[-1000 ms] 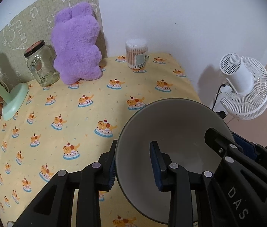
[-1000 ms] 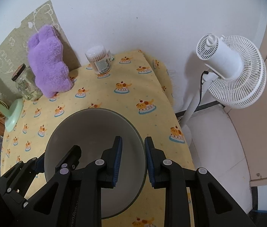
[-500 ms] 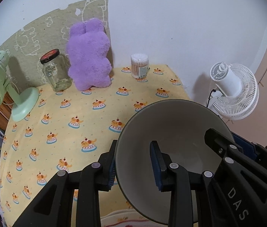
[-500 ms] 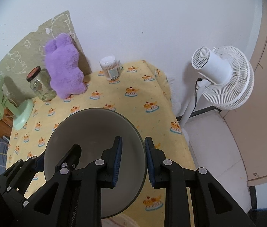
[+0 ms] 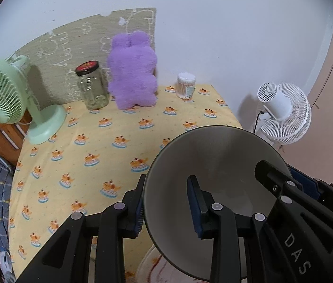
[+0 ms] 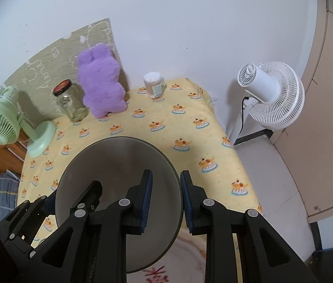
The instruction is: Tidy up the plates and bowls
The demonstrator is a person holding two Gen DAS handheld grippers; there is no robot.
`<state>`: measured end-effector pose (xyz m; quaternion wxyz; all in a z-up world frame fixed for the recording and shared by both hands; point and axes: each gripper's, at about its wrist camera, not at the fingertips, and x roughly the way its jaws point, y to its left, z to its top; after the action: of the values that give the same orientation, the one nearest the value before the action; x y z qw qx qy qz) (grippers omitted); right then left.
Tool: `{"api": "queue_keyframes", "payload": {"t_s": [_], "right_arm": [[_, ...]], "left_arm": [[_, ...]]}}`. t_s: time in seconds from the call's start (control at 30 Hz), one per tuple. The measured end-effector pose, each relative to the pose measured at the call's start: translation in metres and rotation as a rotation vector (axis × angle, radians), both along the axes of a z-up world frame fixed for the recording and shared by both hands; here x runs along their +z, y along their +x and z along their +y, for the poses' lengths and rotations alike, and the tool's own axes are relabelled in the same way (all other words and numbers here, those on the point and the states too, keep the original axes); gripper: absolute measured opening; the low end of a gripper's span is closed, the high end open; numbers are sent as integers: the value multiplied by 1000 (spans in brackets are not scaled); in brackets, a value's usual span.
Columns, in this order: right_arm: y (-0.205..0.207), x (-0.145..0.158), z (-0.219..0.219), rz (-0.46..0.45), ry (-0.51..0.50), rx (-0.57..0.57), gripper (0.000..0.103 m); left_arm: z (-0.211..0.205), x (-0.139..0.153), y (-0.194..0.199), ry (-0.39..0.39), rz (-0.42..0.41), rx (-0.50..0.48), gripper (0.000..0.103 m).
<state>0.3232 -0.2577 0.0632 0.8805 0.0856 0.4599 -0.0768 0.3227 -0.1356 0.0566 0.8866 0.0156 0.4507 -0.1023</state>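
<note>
A grey bowl (image 5: 216,162) is held in the air by both grippers, one on each side of its rim. My left gripper (image 5: 166,206) is shut on the bowl's left rim, one pad inside and one outside. My right gripper (image 6: 166,199) is shut on the bowl's (image 6: 117,165) right rim. Each gripper shows in the other's view, the right one in the left wrist view (image 5: 284,188) and the left one in the right wrist view (image 6: 55,202). Below the bowl a white plate with red marks (image 6: 190,259) lies at the table's near edge; it also shows in the left wrist view (image 5: 152,266).
The yellow patterned tablecloth (image 5: 95,141) covers the table. At the back stand a green fan (image 5: 6,99), a glass jar (image 5: 92,87), a purple plush (image 5: 132,80) and a cotton-swab tub (image 5: 185,85). A white floor fan (image 6: 270,94) stands right of the table.
Both grippers have lifted the bowl up and back from the table. More of the table shows, and the white plate has come into view beneath the bowl.
</note>
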Motion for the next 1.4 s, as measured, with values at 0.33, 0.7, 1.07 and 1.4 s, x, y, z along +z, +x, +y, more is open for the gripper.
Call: {"api": "queue_keyframes", "payload": {"t_s": [0.33,0.7,1.07,1.4], "right_arm": [[-32,18,56,-25,-17,8,28],[-63,25,115,-45,-15,16,28],[-86,11,160,-25,-11,44,28],[-91,-24,180,48,-1,73,28]], "left_arm": [[54,12,-31,-18,-17,11,31],[111,20,-60,-14,-30,15,31],[152,4,-83,-2,-4,34,31],[174,-33,-91,-15,82,53,31]]}}
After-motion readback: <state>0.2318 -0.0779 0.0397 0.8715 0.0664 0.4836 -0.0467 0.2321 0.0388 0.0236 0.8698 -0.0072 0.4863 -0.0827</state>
